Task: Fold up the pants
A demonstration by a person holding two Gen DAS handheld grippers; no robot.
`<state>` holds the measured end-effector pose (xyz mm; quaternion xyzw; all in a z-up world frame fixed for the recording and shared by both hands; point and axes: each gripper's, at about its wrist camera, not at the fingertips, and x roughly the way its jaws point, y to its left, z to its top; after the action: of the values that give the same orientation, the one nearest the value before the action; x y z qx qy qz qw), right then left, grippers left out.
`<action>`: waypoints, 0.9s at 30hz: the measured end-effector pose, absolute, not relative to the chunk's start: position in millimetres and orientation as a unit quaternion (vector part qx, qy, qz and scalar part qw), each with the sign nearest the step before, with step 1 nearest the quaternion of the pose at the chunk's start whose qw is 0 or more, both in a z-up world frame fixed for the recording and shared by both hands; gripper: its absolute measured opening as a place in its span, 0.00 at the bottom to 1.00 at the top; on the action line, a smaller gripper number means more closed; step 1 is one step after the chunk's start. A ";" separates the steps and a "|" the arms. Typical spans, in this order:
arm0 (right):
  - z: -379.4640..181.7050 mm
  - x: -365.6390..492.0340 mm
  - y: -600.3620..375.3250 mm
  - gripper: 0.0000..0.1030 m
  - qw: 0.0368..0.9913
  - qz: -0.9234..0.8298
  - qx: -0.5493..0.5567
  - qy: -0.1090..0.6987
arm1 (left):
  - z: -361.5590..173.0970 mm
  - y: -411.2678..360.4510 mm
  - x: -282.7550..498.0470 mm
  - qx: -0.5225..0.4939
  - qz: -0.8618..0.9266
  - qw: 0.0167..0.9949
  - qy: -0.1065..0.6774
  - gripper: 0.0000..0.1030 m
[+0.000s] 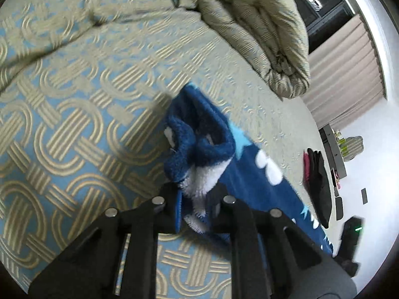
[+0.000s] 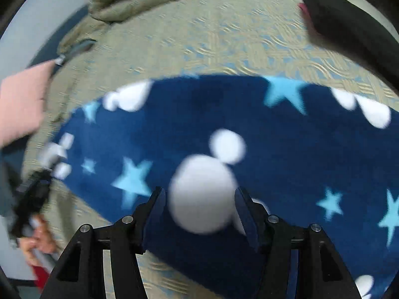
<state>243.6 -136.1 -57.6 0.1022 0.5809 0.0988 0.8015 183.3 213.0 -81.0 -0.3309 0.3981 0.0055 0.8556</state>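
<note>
The blue star-patterned pants (image 2: 249, 129) lie spread across the bed (image 1: 74, 114), toward its near edge. The left gripper (image 1: 197, 196) is clenched on a bunched fleece end. The right gripper (image 2: 199, 206) hangs released just above the fabric.

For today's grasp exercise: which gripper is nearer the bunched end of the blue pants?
Left. The left gripper is shut on the pants' bunched end; the right gripper is open above their flat middle, away from that end.
</note>
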 end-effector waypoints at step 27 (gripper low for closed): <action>-38.2 166.7 -280.9 0.58 0.823 0.066 0.237 0.512 | -73.1 -93.2 174.0 -0.048 -0.244 0.843 0.476 0.16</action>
<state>166.7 -280.9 -38.2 0.2374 0.5115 0.0658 0.8232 174.0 -93.2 -73.1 -0.0476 0.4764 -0.2443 0.8433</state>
